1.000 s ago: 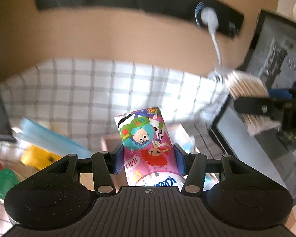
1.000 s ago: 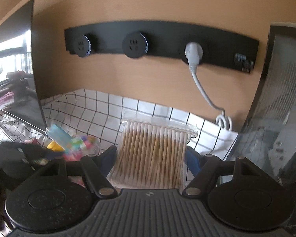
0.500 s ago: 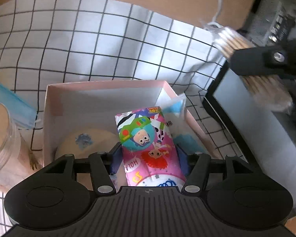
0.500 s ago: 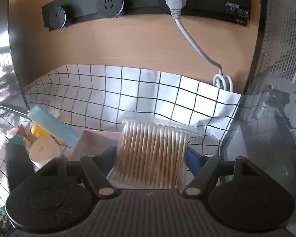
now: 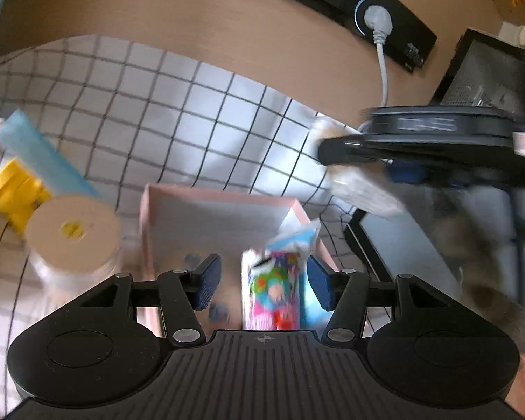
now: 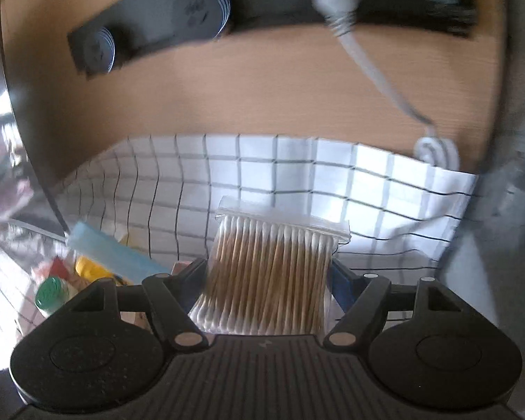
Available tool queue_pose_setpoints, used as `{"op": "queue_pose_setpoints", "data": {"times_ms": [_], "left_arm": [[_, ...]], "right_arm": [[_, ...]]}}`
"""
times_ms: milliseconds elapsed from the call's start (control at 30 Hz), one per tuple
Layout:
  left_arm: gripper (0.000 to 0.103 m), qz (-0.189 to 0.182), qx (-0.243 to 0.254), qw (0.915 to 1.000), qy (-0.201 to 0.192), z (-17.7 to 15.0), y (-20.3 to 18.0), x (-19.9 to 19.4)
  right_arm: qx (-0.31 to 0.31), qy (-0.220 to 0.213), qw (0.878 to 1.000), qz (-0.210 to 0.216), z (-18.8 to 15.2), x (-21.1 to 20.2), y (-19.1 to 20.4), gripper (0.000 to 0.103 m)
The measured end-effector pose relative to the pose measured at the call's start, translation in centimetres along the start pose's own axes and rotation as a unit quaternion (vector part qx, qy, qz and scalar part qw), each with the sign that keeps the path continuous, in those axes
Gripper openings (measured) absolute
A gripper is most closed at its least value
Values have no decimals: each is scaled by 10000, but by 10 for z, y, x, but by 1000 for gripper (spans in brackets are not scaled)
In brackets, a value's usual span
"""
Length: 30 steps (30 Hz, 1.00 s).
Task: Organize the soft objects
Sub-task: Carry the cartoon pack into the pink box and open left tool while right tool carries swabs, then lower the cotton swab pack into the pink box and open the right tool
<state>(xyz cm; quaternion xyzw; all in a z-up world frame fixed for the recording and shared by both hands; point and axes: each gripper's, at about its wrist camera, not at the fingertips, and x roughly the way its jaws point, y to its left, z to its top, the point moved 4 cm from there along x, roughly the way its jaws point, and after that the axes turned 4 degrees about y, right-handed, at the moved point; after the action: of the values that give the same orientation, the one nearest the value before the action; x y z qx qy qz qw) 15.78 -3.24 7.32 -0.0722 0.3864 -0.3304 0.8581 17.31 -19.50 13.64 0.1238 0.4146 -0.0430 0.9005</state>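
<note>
— So, what did my left wrist camera give you?

— Your left gripper point(image 5: 264, 285) had its fingers spread apart, over the pink box point(image 5: 224, 206). The cartoon-printed tissue pack point(image 5: 274, 294) stood inside that box, close to the right finger's blue pad point(image 5: 320, 287); blur kept me from telling whether they touched, but the left pad was well clear of it. I also saw a round-lidded jar point(image 5: 75, 234) just left of the box, on the checked cloth point(image 5: 206, 112). Your right gripper point(image 5: 346, 154) crossed the upper right, side-on.

— And my right wrist view?

— That one hid the pack entirely. It showed the right gripper point(image 6: 267, 276) clamped on the bag of cotton swabs point(image 6: 273, 266), held upright above the cloth. Only a corner of the box point(image 6: 180, 266) peeked out by the left finger. The socket strip point(image 6: 206, 21) on the wall was smeared.
</note>
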Motion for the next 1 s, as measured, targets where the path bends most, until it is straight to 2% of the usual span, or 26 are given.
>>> {"op": "queue_pose_setpoints", "data": {"times_ms": [100, 200, 300, 433, 600, 733, 867, 933, 1000], "left_arm": [[59, 17, -119, 9999, 52, -14, 16, -20], [59, 232, -297, 9992, 99, -34, 46, -46], [59, 599, -601, 9964, 84, -54, 89, -75], [59, 1051, -1268, 9863, -8, -80, 147, -112], [59, 1446, -1641, 9757, -147, -98, 188, -148], [59, 1545, -1895, 9691, -312, -105, 207, -170], [59, 1509, -1887, 9696, -380, -111, 213, -179], [59, 1465, -1895, 9702, -356, -115, 217, -180], [59, 1400, -1962, 9698, -370, -120, 223, -182]], "right_arm": [[-269, 704, 9971, 55, 1, 45, 11, 75], [-123, 1104, 9938, 81, 2, 69, 11, 75], [115, 1016, 9943, 316, 2, 59, 7, 75], [92, 981, 9945, 357, -1, 50, 12, 76], [124, 1232, 9915, 394, -6, 63, 19, 76], [421, 1752, 9833, 241, -9, 101, 21, 76], [334, 2433, 9694, -74, -23, 134, 28, 75], [266, 2397, 9703, -199, -20, 133, 33, 75], [261, 2179, 9754, -183, -9, 120, 39, 75]]}}
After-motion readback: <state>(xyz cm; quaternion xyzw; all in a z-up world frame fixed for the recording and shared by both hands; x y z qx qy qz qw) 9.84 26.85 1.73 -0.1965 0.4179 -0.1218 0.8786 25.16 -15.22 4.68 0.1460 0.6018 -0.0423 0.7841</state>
